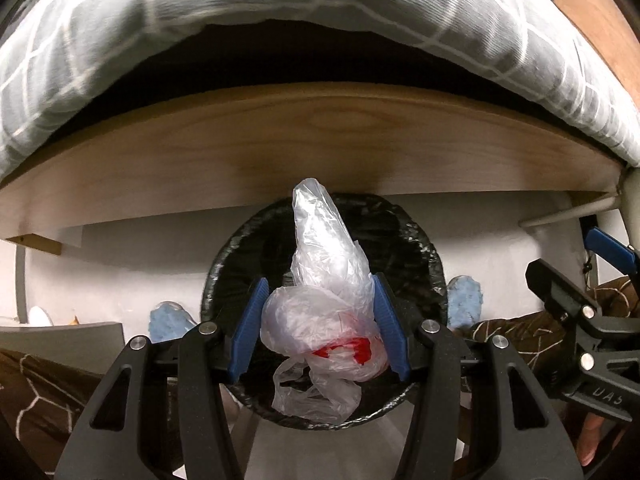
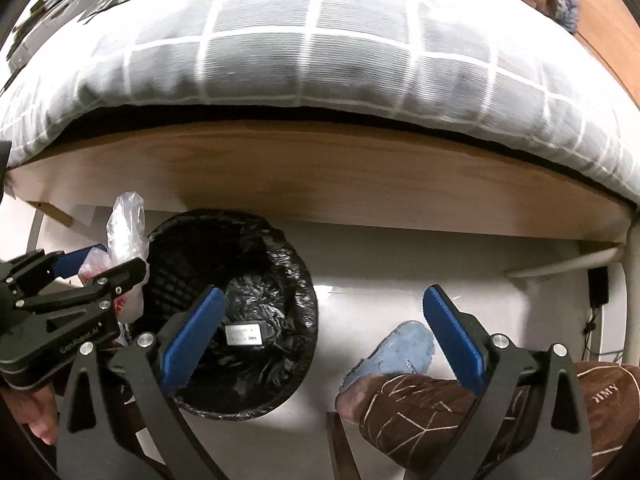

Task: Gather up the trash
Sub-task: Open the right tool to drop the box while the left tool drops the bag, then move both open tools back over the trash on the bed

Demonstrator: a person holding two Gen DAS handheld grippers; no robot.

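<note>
A crumpled clear plastic bag (image 1: 320, 308) with a red print sits between the blue pads of my left gripper (image 1: 322, 328), which is shut on it. It hangs right over the round bin lined with a black bag (image 1: 424, 256). In the right wrist view the same plastic bag (image 2: 126, 224) and left gripper (image 2: 86, 268) appear at the left rim of the bin (image 2: 248, 280). A small grey-white box (image 2: 246, 334) lies at the bin's bottom. My right gripper (image 2: 320, 320) stands wide open with nothing between its fingers, beside the bin to the right.
A wooden bed frame (image 1: 312, 140) with a grey checked duvet (image 2: 304, 60) overhangs just behind the bin. A person's feet in blue slippers (image 2: 404, 344) and brown patterned trouser legs (image 2: 480, 412) stand on the white floor. A white metal leg (image 2: 632, 292) is at the right.
</note>
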